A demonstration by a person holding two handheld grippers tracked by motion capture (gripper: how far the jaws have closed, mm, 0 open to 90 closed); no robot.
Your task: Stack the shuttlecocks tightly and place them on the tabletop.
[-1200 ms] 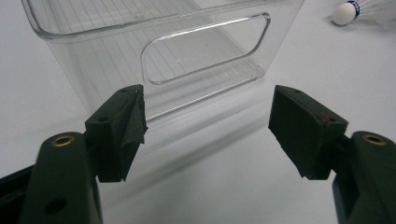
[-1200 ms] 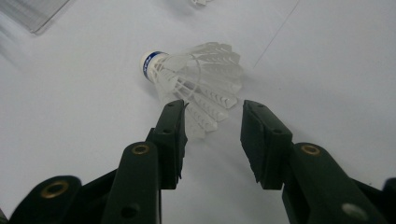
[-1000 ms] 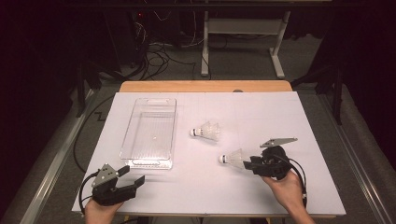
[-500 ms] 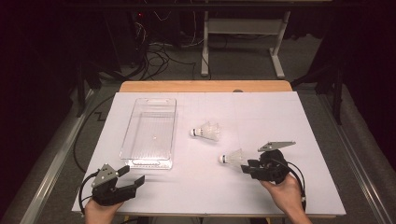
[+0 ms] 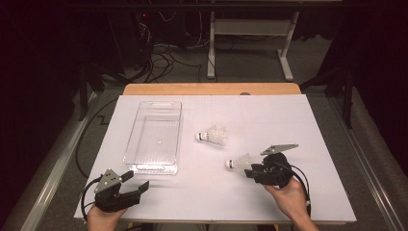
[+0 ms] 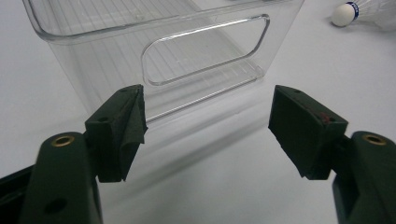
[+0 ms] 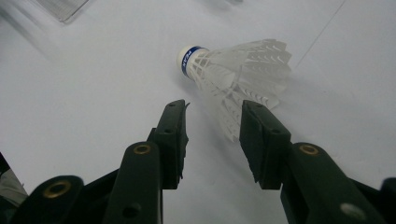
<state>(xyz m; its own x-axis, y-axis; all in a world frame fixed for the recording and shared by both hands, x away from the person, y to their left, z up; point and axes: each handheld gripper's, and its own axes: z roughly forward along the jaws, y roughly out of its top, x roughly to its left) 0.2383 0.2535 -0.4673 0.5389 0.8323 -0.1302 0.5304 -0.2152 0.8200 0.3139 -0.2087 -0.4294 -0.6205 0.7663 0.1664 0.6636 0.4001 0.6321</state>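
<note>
Two white shuttlecocks lie on the white table. The nearer shuttlecock has its blue-banded cork pointing left in the high view. My right gripper is open, its jaws standing either side of the near edge of the feather skirt without pressing on it. The farther shuttlecock rests near the table's middle. A clear plastic tray stands at the left with nothing in it. My left gripper is open and holds nothing, facing the tray's near end wall with its handle cut-out.
The white table sheet ends at a wooden edge at the back. Cables and a desk frame stand on the dark floor beyond. A black cable loops from the right gripper.
My right gripper has crept slightly left, closer onto the nearer shuttlecock's skirt. The left gripper, tray and both shuttlecocks stay where they were.
</note>
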